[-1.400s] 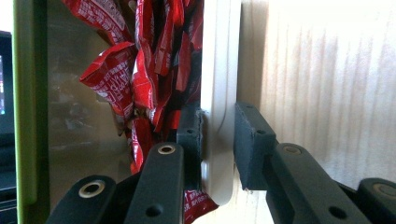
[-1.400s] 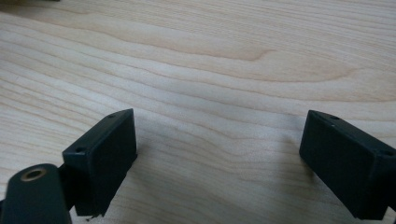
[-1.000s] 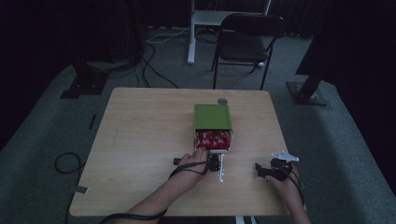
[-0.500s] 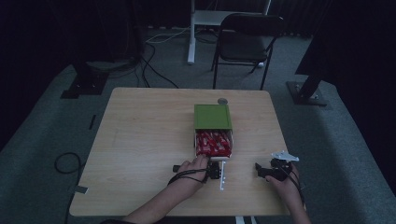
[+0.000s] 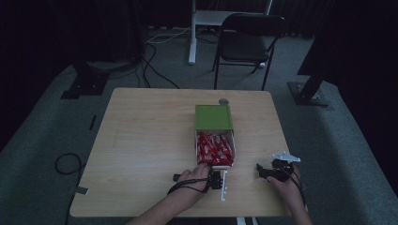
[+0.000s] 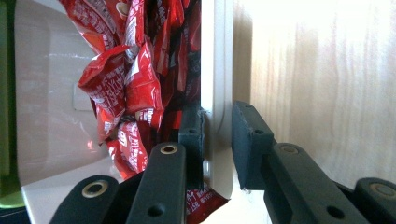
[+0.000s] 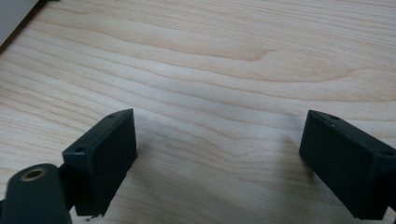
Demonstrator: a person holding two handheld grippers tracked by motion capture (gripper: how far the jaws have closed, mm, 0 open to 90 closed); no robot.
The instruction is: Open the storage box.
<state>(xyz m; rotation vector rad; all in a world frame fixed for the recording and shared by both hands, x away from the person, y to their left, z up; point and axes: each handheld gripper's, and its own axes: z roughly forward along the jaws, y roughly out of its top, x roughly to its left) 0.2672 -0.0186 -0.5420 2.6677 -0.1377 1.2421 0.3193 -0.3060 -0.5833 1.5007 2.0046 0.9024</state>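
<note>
A box stands mid-table: a green sleeve (image 5: 213, 117) with a white drawer (image 5: 231, 154) slid out toward me, full of red snack packets (image 5: 213, 146). My left gripper (image 5: 217, 177) is at the drawer's near end. In the left gripper view the gripper (image 6: 217, 135) is shut on the drawer's front wall (image 6: 215, 70), one jaw inside among the red packets (image 6: 126, 84) and the other outside. My right gripper (image 5: 263, 171) rests near the table's front right. In the right gripper view that gripper (image 7: 219, 158) stands open over bare wood.
A small round grey object (image 5: 223, 101) lies just behind the green sleeve. The wooden table (image 5: 141, 140) has free room on its left half. A black chair (image 5: 248, 37) and stand bases stand on the floor beyond the table.
My left hand has drawn back toward me with the drawer's front wall in the gripper, and the white drawer has slid further out of the green sleeve. The right gripper has stayed put.
</note>
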